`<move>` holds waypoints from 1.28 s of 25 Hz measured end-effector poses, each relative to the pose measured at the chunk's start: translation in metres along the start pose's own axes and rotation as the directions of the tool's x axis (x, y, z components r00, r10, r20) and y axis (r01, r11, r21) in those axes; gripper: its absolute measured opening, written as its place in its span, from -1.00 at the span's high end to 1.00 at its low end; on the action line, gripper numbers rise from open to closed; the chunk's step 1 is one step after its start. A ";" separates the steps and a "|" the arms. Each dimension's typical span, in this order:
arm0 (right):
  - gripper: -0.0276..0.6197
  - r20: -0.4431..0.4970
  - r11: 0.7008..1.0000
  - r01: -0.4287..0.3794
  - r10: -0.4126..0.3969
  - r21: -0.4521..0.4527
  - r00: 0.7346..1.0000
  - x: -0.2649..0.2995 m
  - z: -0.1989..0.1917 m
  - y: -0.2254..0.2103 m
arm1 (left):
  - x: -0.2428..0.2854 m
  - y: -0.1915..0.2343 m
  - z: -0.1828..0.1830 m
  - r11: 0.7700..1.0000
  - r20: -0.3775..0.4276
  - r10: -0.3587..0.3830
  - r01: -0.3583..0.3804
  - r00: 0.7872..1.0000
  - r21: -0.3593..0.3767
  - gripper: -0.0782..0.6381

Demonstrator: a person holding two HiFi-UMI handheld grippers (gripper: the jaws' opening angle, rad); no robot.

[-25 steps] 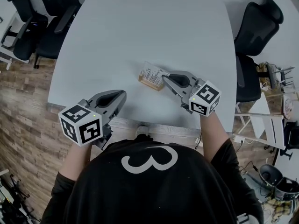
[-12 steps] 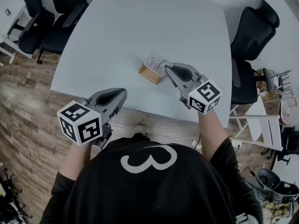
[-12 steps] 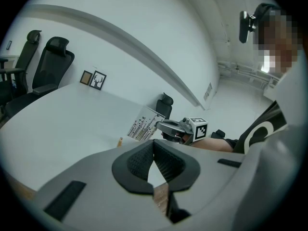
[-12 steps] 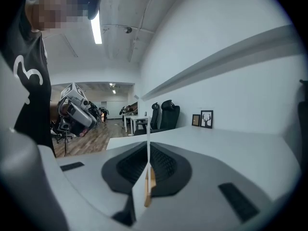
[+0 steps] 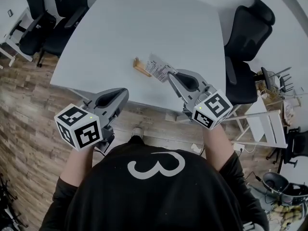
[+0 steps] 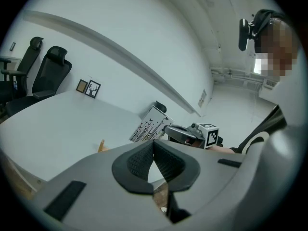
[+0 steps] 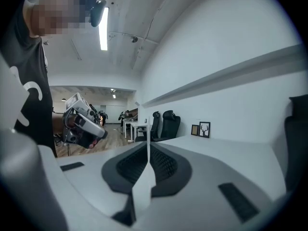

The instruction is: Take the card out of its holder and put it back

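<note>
Right tool [image 5: 169, 76] is clamped on the printed card [image 5: 159, 67] by its near edge, just right of the wooden holder [image 5: 141, 67] on the surface [image 5: 144, 23]. My left tool [image 5: 125, 92] is closed and empty. I judge the card light, thin and bendy, so an edge pinch suits it.

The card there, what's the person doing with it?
A person is working with two hand-held tools. The right tool is pinching the card and holding it up over the table, out of its wooden holder. The holder sits on the table right beside the card. The left tool is closed with nothing in it, near the table's front edge. The card isn't back in yet.
</note>
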State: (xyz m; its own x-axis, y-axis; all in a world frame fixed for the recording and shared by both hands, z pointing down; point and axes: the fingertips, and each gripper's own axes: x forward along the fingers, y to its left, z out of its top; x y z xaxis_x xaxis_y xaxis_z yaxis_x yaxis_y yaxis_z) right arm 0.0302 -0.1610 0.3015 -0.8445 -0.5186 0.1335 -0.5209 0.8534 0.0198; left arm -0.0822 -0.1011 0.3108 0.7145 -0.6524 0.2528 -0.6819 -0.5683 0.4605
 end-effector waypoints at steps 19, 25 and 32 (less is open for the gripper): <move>0.85 0.103 0.990 0.009 -0.023 0.138 0.994 -0.118 0.040 0.091 | -0.041 -0.100 -0.014 0.996 0.080 -0.029 0.022 0.996 0.089 0.75; 0.85 0.110 0.991 0.014 -0.029 0.136 0.993 -0.131 0.044 0.097 | -0.043 -0.114 -0.015 0.993 0.082 -0.041 0.032 0.996 0.116 0.75; 0.85 0.127 0.992 0.018 -0.034 0.124 0.991 -0.146 0.047 0.101 | -0.041 -0.128 -0.016 0.991 0.091 -0.058 0.046 0.994 0.129 0.75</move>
State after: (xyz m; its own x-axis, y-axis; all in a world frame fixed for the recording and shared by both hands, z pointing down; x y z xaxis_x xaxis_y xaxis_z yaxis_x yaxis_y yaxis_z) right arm 0.0951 -0.0016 0.2376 -0.8353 -0.5498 0.0063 -0.5475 0.8307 -0.1006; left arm -0.0216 0.0061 0.2548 0.7358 -0.6611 0.1467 -0.6625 -0.6578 0.3583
